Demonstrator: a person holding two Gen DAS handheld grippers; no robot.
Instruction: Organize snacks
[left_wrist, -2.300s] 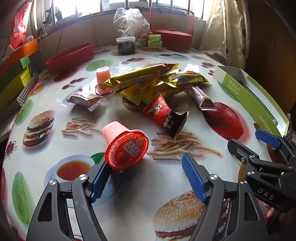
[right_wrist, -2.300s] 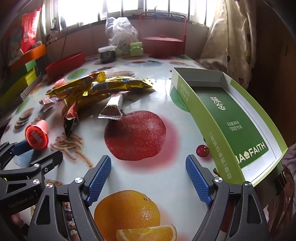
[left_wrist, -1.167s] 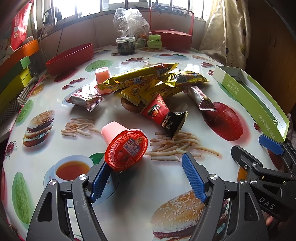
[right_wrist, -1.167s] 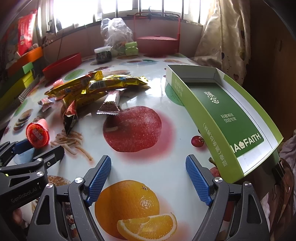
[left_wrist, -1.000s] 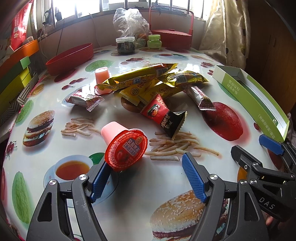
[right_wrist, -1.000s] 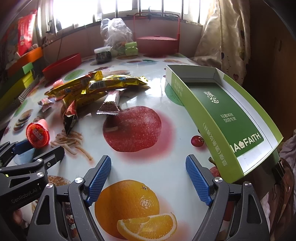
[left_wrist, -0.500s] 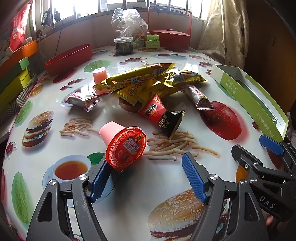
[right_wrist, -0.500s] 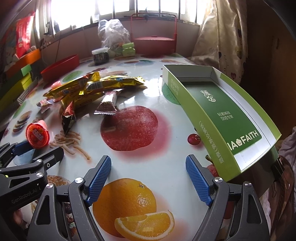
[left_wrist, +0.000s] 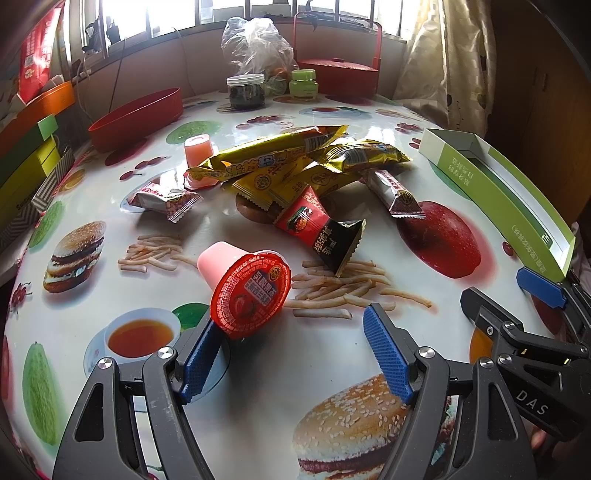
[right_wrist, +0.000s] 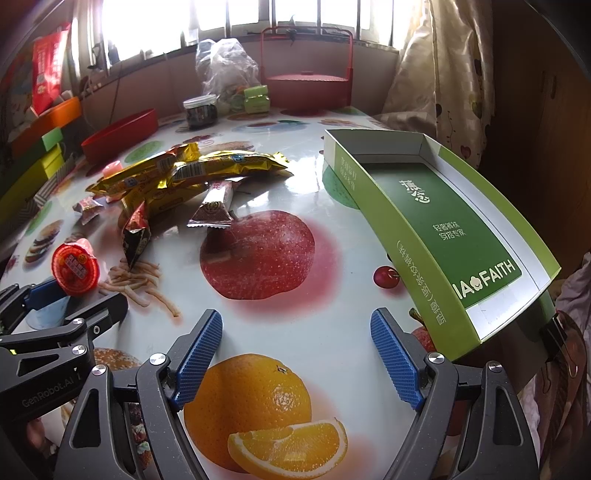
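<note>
A pink jelly cup (left_wrist: 243, 288) with a red foil lid lies on its side, just ahead of my open left gripper (left_wrist: 291, 354) and close to its left finger; it also shows as the jelly cup (right_wrist: 75, 267) in the right wrist view. Behind it lie a red-black packet (left_wrist: 317, 230), several gold packets (left_wrist: 273, 158), a silver-red bar (left_wrist: 395, 192), a small red-white packet (left_wrist: 162, 197) and a second pink cup (left_wrist: 197, 147). My right gripper (right_wrist: 295, 354) stands open with nothing between its fingers, left of the empty green box (right_wrist: 436, 221).
The table (left_wrist: 258, 369) wears a glossy food-print cloth. At the back stand a red bowl (left_wrist: 136, 118), a dark jar (left_wrist: 245, 92), a green jar (left_wrist: 303, 83), a plastic bag (left_wrist: 255, 48) and a red carrier (left_wrist: 340, 70). Coloured boxes (left_wrist: 26, 147) line the left edge.
Both views have shifted slightly back and up, so the snacks and the green box sit a little farther away. Both grippers stay open; nothing was taken hold of.
</note>
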